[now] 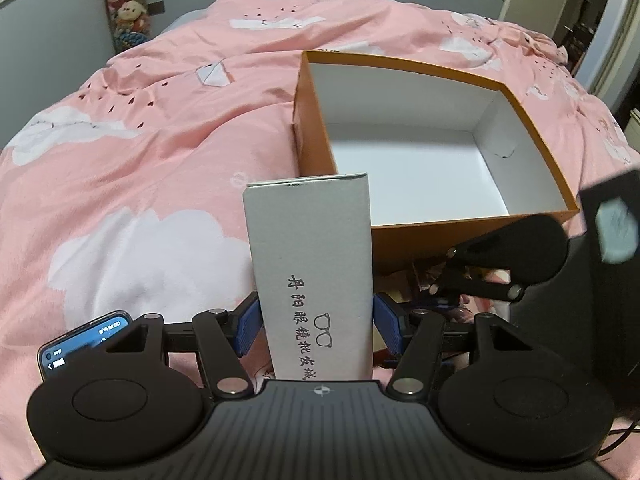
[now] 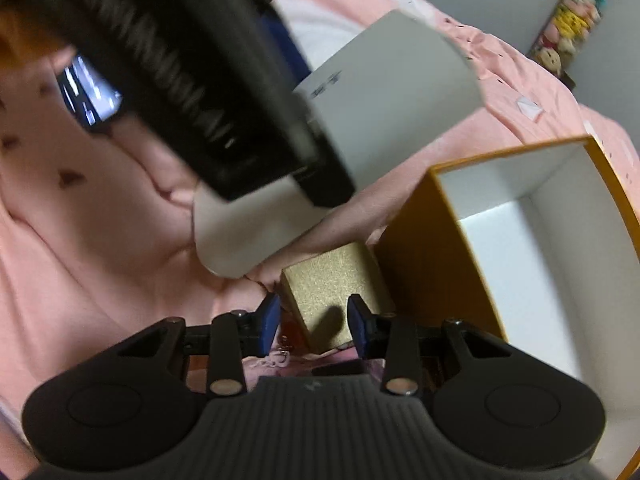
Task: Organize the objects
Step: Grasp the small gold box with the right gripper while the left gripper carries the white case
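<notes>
The left gripper (image 1: 316, 322) pinches a long grey carton (image 1: 312, 276) between its blue pads; the carton stands up along the fingers. Just beyond it, a little to the right, the orange box (image 1: 424, 236) lies open on the pink bed cover (image 1: 140, 152), its white inside bare. A phone (image 1: 84, 336) lies to the left of this gripper. The right gripper (image 2: 314, 322) has its pads on both sides of a small gold box (image 2: 332, 292); whether they press on it I cannot tell. The orange box is touching it on the right.
</notes>
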Available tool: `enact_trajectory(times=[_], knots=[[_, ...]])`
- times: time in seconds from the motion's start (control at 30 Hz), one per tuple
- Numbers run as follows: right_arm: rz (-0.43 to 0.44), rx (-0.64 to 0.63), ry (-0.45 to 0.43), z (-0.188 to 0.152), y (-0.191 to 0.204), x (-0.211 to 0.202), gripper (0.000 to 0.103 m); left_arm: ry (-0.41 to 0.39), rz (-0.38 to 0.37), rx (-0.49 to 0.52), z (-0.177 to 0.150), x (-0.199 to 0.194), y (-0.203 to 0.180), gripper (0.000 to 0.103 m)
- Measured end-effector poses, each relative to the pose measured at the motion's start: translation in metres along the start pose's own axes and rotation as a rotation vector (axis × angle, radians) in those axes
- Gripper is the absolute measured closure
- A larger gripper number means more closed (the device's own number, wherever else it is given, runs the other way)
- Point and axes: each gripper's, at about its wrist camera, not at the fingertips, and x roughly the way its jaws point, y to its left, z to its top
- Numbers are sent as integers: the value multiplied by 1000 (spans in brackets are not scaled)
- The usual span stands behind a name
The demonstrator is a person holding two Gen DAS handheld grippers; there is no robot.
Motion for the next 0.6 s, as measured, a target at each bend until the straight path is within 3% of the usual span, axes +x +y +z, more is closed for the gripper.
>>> enact_trajectory(times=[0.27, 0.4, 0.6], knots=[[-99, -195, 39, 1, 20, 26, 49, 14, -14, -43, 0, 8, 14, 34], [-204, -306, 67, -2, 32, 44, 44, 19, -22, -53, 0, 12, 17, 34], [-249, -314, 69, 0, 30, 54, 42, 27, -30, -61, 0, 15, 20, 34]])
